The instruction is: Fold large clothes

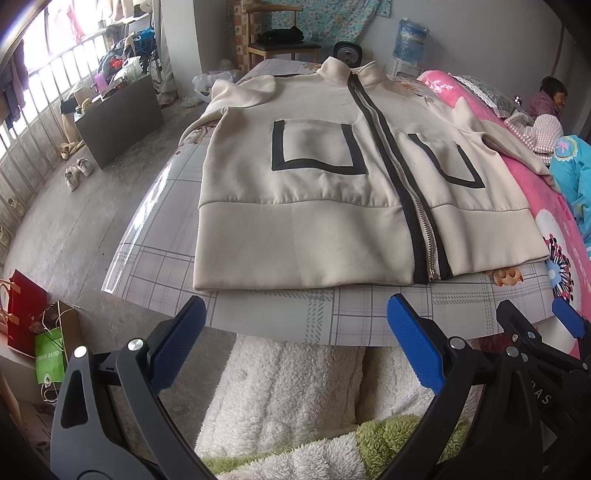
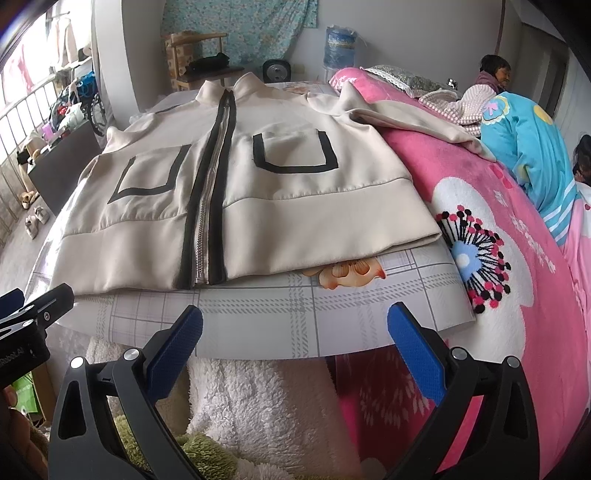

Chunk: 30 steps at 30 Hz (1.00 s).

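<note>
A checked bench (image 1: 258, 317) fills mid-frame, the cream jacket (image 1: 295, 177) spread flat and zipped across it, while the left claw (image 1: 295, 343) and right claw (image 2: 295, 343) at bottom gape wide, empty.

I am looking into a lived-in home, a bedroom that doubles as a living space. At three o'clock a bed runs along the wall under a pink flowered blanket (image 2: 491, 258), and a woman (image 2: 495, 72) sits against it at two o'clock. At twelve o'clock stand a wooden chair (image 1: 282, 33) and a water-dispenser bottle (image 1: 410, 37), with floral cloth (image 1: 325, 14) hung on the wall behind. At ten o'clock clothes hang by a barred window (image 1: 44, 74) above a dark cabinet (image 1: 118, 114) heaped with bags, and shoes (image 1: 78, 171) sit on the bare floor. Shopping bags (image 1: 35, 332) stand at eight o'clock. The work surface is a table with a plaid cover (image 1: 295, 314).
</note>
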Tool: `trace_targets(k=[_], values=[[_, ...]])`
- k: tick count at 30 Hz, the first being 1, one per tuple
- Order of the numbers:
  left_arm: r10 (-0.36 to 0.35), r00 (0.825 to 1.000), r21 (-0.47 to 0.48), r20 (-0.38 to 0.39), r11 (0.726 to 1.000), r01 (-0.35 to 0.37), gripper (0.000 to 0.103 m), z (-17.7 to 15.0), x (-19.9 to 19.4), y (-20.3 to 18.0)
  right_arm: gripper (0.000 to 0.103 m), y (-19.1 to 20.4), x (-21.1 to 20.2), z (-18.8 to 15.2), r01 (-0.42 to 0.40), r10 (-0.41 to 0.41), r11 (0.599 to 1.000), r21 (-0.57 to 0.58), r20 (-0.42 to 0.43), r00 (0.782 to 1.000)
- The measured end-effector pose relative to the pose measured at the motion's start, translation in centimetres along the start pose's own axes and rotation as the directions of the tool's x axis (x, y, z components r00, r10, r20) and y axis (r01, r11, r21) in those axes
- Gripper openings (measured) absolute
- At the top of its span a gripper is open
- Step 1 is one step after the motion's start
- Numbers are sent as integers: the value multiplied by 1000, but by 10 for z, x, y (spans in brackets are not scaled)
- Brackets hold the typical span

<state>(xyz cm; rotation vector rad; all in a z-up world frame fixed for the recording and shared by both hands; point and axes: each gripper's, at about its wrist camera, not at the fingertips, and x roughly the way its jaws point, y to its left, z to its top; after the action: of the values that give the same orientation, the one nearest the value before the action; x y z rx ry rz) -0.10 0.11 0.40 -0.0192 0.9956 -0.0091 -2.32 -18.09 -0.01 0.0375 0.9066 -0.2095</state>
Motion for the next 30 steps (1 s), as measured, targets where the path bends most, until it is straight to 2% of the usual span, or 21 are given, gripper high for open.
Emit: trace_targets(k=[30], values=[[25, 999, -16, -23, 1000, -26, 95, 2, 13, 6, 98, -2, 11, 2, -11, 11, 1000, -1, -15, 1000]])
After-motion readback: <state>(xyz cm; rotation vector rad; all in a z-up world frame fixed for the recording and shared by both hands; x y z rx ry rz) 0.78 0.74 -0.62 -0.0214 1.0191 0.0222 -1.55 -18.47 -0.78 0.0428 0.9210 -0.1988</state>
